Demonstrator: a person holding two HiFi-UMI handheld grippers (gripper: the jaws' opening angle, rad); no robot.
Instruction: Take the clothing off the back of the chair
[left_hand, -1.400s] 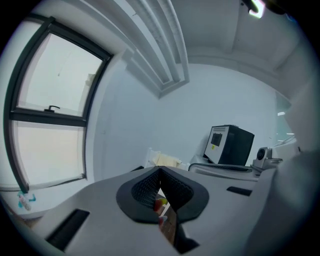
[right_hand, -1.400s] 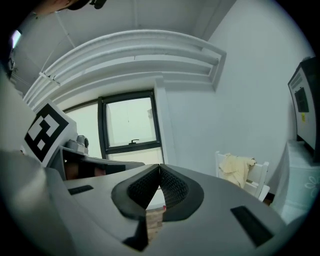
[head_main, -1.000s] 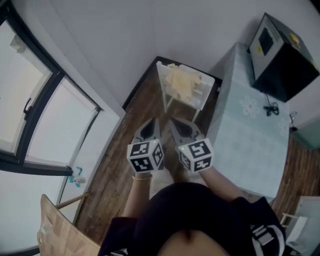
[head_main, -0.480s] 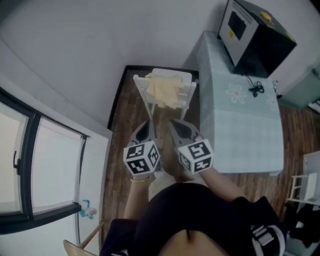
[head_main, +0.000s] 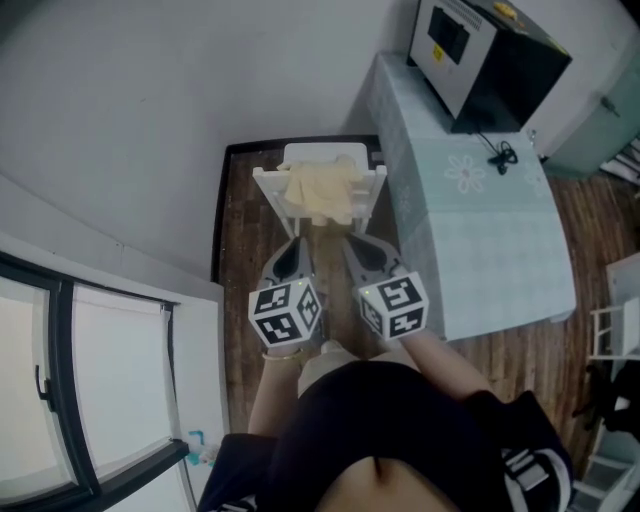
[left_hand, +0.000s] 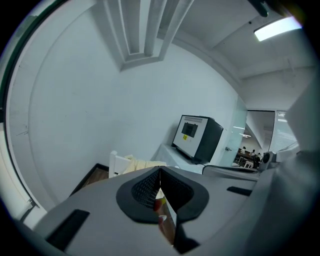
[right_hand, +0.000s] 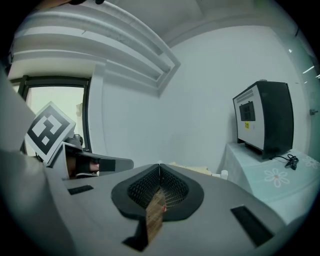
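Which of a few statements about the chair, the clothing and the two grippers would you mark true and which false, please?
1. The pale yellow clothing lies over the white chair. True.
2. The left gripper is shut on the clothing. False: its jaws are together with nothing between them, and it is short of the chair.
3. The right gripper has its jaws together and holds nothing. True.
4. In the head view the chair stands right of the table. False: it stands left of the table, near the wall.
5. The black box sits on the floor. False: it stands on the table.
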